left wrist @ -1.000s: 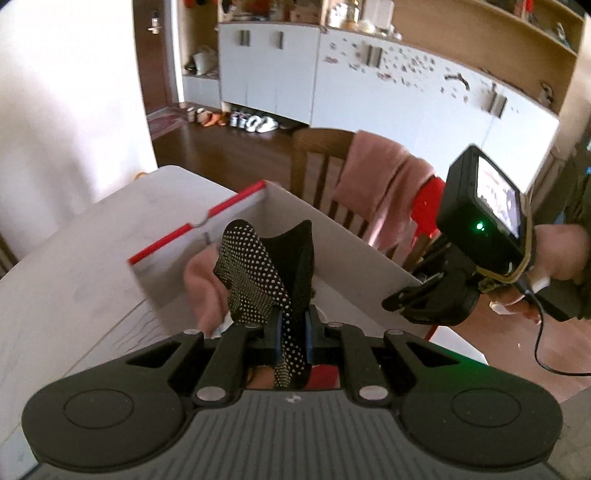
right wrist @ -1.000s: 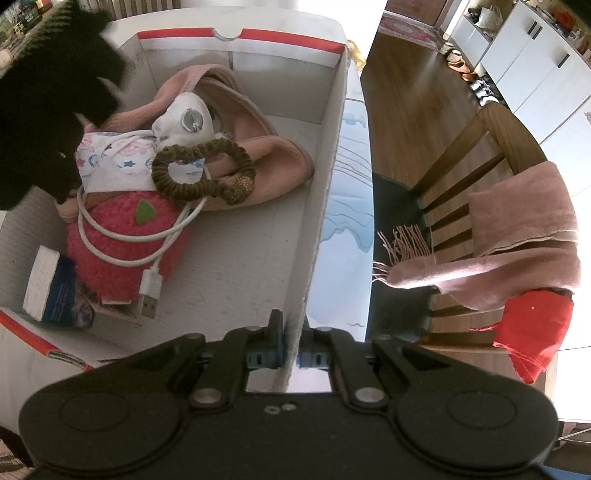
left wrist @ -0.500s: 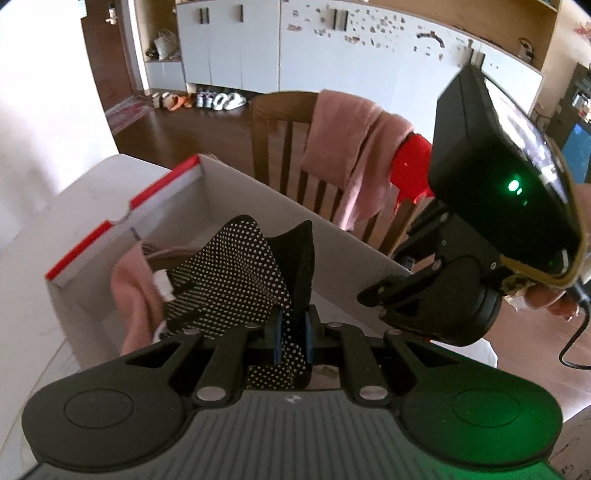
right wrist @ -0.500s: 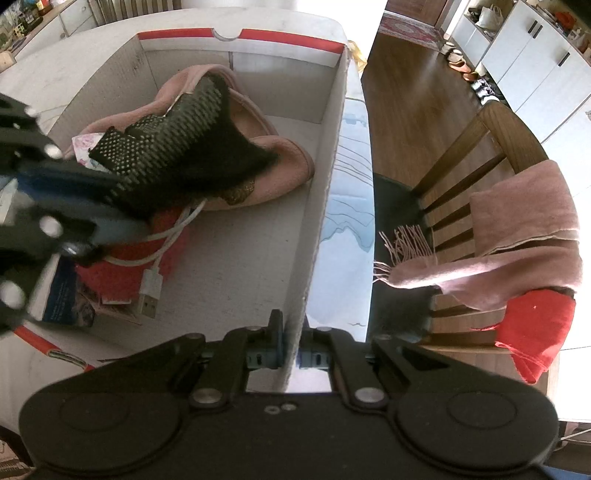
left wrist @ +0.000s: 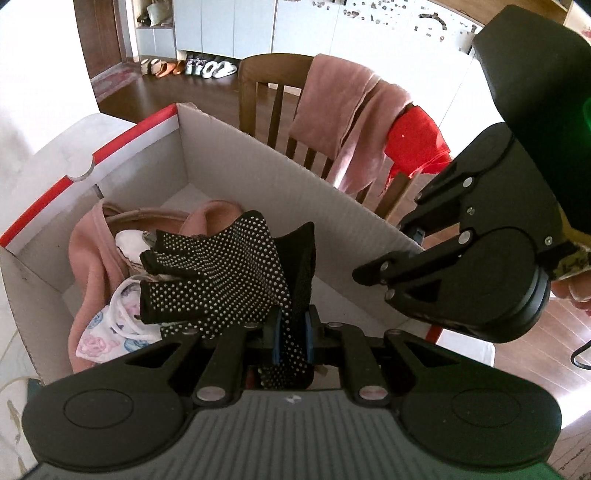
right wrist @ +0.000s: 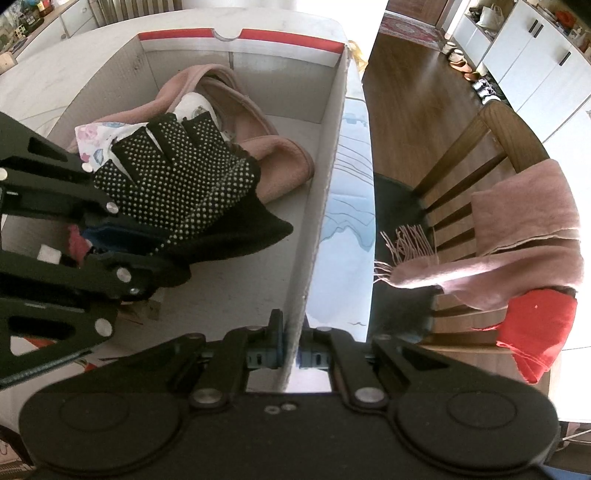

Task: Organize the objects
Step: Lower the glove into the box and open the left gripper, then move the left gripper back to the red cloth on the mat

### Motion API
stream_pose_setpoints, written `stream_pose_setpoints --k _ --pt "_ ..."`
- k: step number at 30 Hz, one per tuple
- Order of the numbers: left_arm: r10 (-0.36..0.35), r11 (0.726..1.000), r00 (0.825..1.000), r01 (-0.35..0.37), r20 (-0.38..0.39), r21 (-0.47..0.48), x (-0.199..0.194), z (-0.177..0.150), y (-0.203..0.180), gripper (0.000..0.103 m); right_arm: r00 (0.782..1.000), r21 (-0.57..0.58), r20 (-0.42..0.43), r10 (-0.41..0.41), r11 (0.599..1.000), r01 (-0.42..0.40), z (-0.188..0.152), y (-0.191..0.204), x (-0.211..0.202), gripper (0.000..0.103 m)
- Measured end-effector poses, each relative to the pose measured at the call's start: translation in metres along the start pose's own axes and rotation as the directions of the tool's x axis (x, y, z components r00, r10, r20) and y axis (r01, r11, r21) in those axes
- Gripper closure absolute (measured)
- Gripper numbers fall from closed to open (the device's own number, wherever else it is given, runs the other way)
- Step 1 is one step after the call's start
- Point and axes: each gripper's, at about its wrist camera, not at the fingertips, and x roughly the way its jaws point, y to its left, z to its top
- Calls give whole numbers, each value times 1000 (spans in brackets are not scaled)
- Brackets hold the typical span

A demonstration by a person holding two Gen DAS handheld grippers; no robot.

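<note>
A black glove with white dots [left wrist: 221,273] hangs from my left gripper [left wrist: 291,332], which is shut on its cuff. The glove's fingers rest low inside the open cardboard box [left wrist: 277,177], over a pink cloth [left wrist: 88,251] and a floral face mask [left wrist: 110,325]. From the right wrist view the glove [right wrist: 177,184] and left gripper [right wrist: 107,229] sit in the box's left half. My right gripper [right wrist: 291,343] is shut on the box's right wall [right wrist: 325,184], also seen from the side [left wrist: 415,236].
The box stands on a white table [right wrist: 44,74]. Just beyond its right wall is a wooden chair [right wrist: 491,147] draped with a pink scarf [right wrist: 524,221] and a red cloth [right wrist: 535,332]. White cabinets [left wrist: 229,26] and shoes [left wrist: 207,68] line the far floor.
My left gripper has come down with the glove, from above the box rim to inside it, so the glove now drapes over the contents. The right gripper has kept still on the wall.
</note>
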Motion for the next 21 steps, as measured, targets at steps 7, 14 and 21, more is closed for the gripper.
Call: stream_pose_setpoints --k 7,14,21 --pt "-55 998 998 55 12 -10 -5 -3 -1 53 1000 -1 1 -1 1000 1 0 0 1 99" --pt "-70 997 996 71 49 -28 -24 -13 -1 41 1000 -2 1 -1 1000 1 -1 0 1 98" --pt "-62 993 990 74 127 -92 -62 -29 12 39 1000 -3 -1 -3 1000 3 -1 0 1 98"
